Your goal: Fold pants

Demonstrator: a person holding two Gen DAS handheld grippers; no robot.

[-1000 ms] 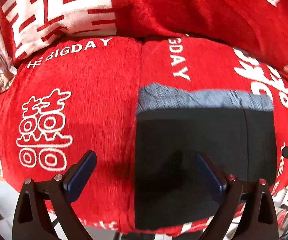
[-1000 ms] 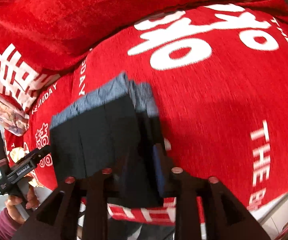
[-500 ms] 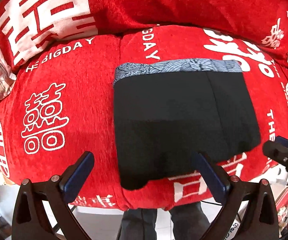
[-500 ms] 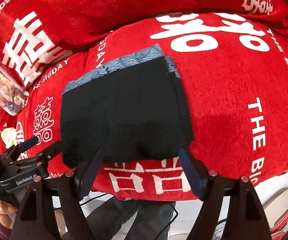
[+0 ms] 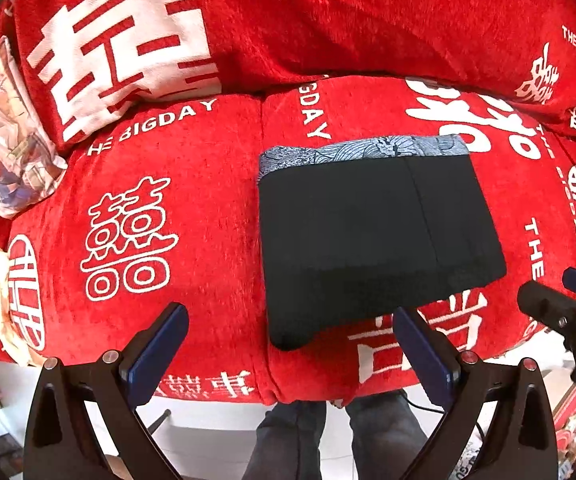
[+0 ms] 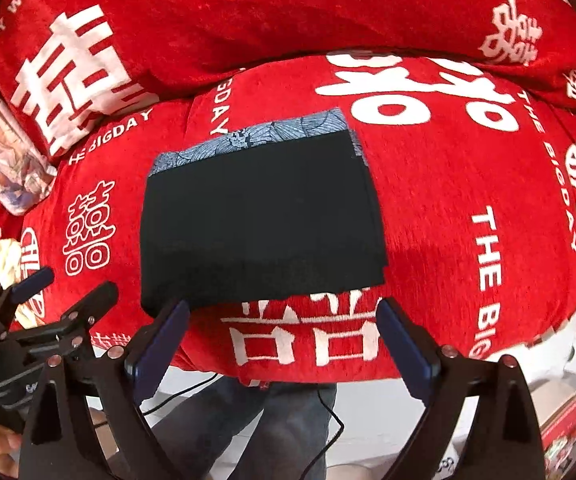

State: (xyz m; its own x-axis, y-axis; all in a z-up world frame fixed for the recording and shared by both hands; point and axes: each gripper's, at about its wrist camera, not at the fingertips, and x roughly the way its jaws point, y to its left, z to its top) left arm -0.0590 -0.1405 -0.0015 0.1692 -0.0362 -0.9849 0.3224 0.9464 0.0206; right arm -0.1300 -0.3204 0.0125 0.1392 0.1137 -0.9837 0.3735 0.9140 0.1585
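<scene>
Showing the close of a fold: the black pants (image 5: 372, 240) lie as a compact rectangle on the red sofa seat (image 5: 191, 216), the grey patterned waistband (image 5: 360, 150) along the far edge and the near hem just short of the seat's front edge. In the left wrist view the left gripper (image 5: 288, 344) hangs above the seat with its jaws spread wide and nothing between them; one blue pad overlaps the near right corner of the cloth in the picture, but contact cannot be told. In the right wrist view the right gripper (image 6: 281, 340) also points down at the seat front, its jaws opening, with only the red cover and its white lettering between them. The garment is released by both tools. A printed cushion (image 5: 3, 136) rests at the far left, well apart from the pants; the person's legs (image 6: 255, 432) stand below the seat edge.

Judged step: release after the fold, which looks finished or nearly so. Any further move would call for either a final halving, gripping one short side and carrying it across, or simply clearing both tools away without dragging the hem.
</scene>
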